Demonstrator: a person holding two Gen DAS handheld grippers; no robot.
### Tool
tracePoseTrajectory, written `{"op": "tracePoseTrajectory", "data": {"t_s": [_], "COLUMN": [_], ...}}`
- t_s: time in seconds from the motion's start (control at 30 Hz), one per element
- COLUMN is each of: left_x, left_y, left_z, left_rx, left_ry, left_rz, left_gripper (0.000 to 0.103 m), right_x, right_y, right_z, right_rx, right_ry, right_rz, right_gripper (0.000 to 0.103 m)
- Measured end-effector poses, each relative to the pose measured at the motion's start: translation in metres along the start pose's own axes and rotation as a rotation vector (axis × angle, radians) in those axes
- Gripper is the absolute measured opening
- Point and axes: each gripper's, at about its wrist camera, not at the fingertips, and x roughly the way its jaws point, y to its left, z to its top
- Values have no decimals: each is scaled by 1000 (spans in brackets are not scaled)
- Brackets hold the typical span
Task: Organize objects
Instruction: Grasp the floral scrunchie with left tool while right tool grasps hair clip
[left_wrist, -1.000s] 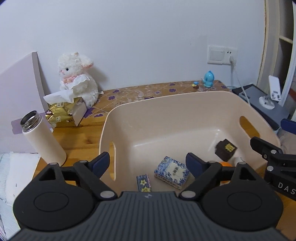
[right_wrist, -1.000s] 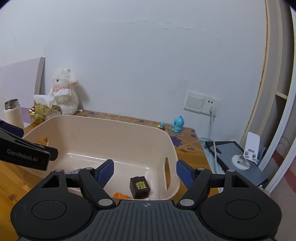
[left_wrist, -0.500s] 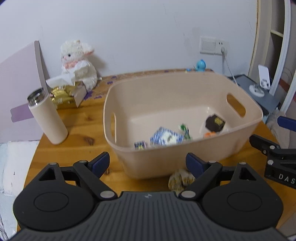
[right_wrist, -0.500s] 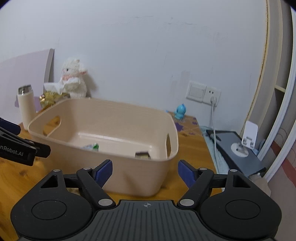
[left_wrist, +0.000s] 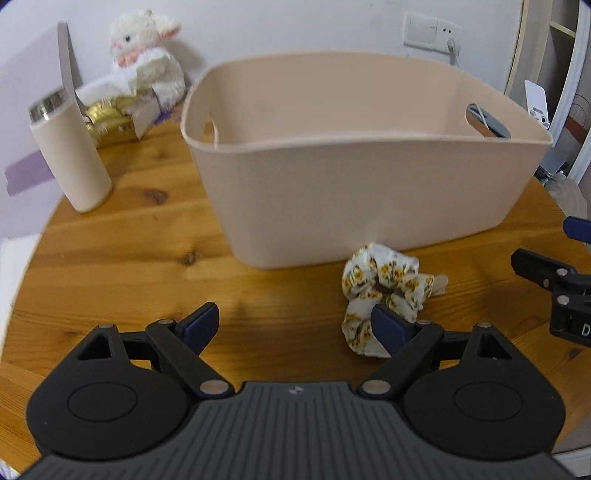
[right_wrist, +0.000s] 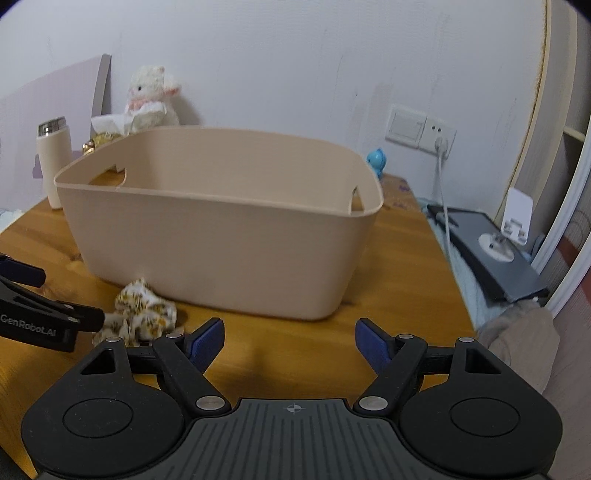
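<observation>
beige plastic bin (left_wrist: 354, 192) on wooden tabletop (left_wrist: 129, 251); floral scrunchie (left_wrist: 384, 284) near front edge, touching left gripper (left_wrist: 295, 325) finger; left gripper, right gripper (right_wrist: 290, 338) both spread, empty.

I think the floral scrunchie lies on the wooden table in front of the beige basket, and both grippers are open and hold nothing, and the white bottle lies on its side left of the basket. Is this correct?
One detail is wrong: the white bottle stands upright, not on its side, as the left wrist view shows. The rest holds: the floral scrunchie lies on the wooden table in front of the beige basket, and the left gripper and right gripper are open and empty.
</observation>
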Motion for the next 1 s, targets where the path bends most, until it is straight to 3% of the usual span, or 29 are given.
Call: {"op": "tracePoseTrajectory", "data": {"t_s": [0.27,0.33,0.47,0.53,0.6,1.0], "left_x": [11,14,15,13,12,0], "left_y": [-3,-7,-12,-15,-17,2], "left_z": [-3,-4,-5,-5,-5,-15], "left_rx": [-7,9,30,46,58,64], "left_ry": [-2,4,12,10,9,6], "left_rz": [-58,-70,-106,-120,-118,-23], "left_gripper": [86,67,39,18,7,3], "right_x": [18,21,24,24,24,20], "right_y": [6,7,10,10,9,17], "right_z": [-16,-19,-23,-23,-24,-24], "right_rx": [9,11,16,18,20,22], "right_ry": [56,63,75,79,81,80], "right_rz": [17,20,25,28,29,80], "right_gripper": [79,79,79,79,79,80]}}
